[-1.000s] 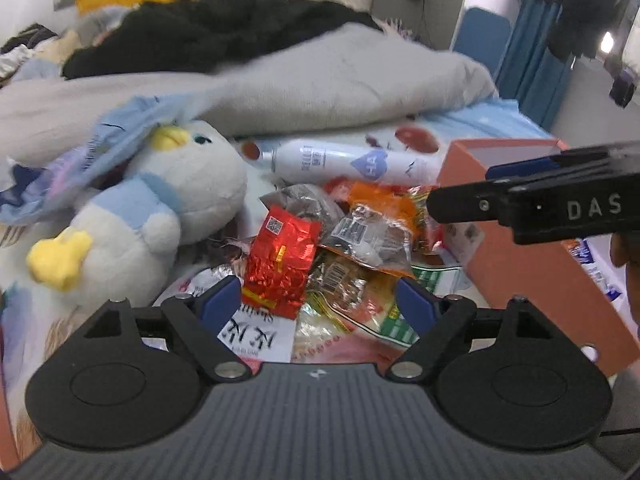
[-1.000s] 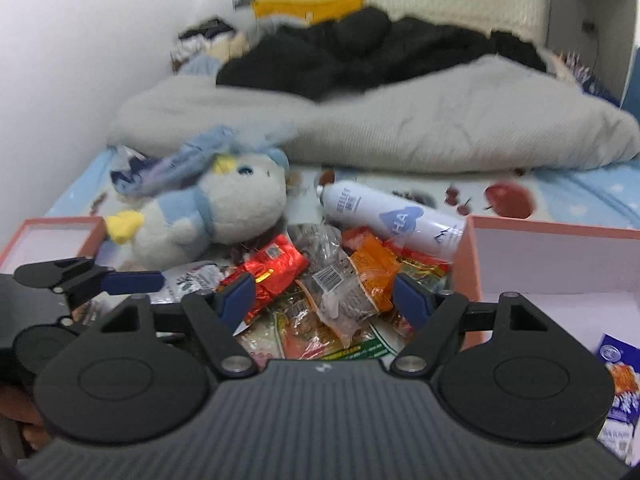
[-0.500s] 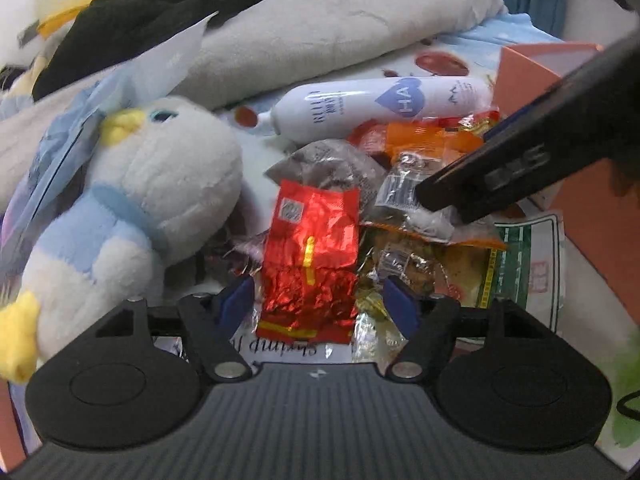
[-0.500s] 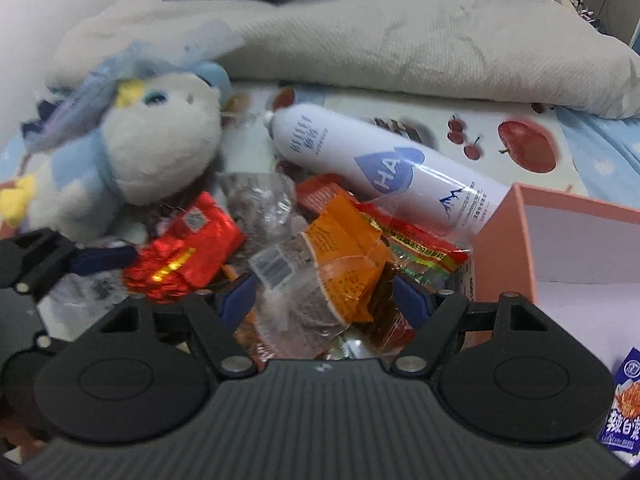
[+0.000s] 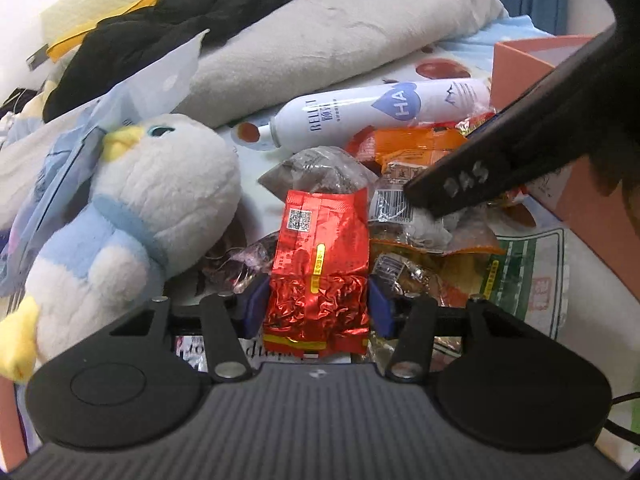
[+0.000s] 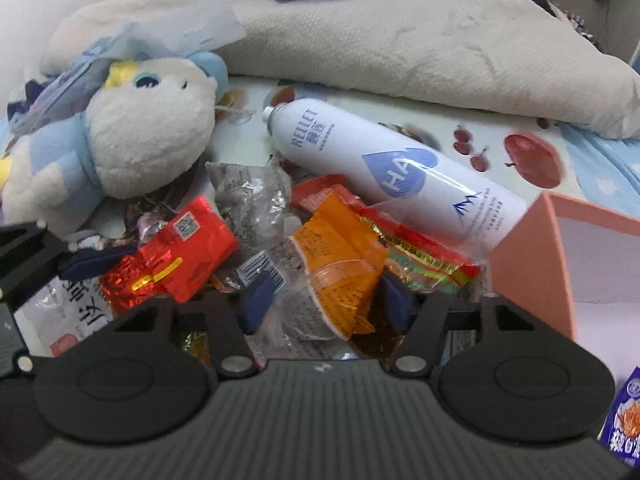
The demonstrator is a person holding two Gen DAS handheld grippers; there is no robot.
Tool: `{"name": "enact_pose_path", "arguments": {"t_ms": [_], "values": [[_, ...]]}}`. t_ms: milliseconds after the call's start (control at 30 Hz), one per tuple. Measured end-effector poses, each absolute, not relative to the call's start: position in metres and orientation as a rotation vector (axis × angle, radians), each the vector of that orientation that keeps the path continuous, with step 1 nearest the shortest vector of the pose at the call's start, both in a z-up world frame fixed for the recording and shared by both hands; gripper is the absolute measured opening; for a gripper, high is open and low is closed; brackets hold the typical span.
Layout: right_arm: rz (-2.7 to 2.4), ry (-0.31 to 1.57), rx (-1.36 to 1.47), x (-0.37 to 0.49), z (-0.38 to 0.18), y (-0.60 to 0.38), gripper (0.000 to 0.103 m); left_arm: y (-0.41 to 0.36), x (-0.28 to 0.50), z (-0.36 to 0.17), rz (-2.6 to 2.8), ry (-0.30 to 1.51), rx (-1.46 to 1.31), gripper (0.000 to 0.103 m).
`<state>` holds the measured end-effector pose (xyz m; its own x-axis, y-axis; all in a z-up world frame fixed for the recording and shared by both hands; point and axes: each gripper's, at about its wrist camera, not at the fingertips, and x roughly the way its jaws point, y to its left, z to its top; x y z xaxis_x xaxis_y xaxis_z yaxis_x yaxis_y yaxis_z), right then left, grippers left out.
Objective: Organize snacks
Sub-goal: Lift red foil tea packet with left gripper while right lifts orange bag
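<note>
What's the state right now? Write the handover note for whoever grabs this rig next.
Left gripper: fingers pressed on both sides of the red foil packet, which is not yet lifted off the pile.
Right gripper: fingers straddle the orange packet; contact unclear.
Snacks lie heaped on the bed between the plush toy and the pink box, with a spray bottle behind.
Done: little; one blue packet lies by the box.
Left: lift both packets, likely into the box, then the rest.
</note>
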<state>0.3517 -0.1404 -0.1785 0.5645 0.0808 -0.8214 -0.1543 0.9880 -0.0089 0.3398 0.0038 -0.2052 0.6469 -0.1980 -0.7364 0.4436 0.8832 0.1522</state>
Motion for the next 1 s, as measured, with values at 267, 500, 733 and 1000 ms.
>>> {"name": "enact_pose_path", "arguments": {"t_ms": [267, 500, 733, 1000], "values": [[0.150, 0.893, -0.083, 0.324, -0.156, -0.143, 0.040, 0.021, 0.316, -0.189, -0.310, 0.795, 0.170, 0.058], [0.172, 0.846, -0.071, 0.289, -0.131, -0.144, 0.033, 0.032, 0.281, -0.158, -0.251, 0.772, 0.026, 0.058], [0.150, 0.824, -0.043, 0.242, -0.108, -0.154, 0.030, 0.037, 0.233, -0.131, -0.232, 0.769, -0.034, 0.058], [0.152, 0.799, -0.027, 0.181, -0.088, -0.161, 0.028, 0.041, 0.170, -0.107, -0.188, 0.771, -0.120, 0.058]]}}
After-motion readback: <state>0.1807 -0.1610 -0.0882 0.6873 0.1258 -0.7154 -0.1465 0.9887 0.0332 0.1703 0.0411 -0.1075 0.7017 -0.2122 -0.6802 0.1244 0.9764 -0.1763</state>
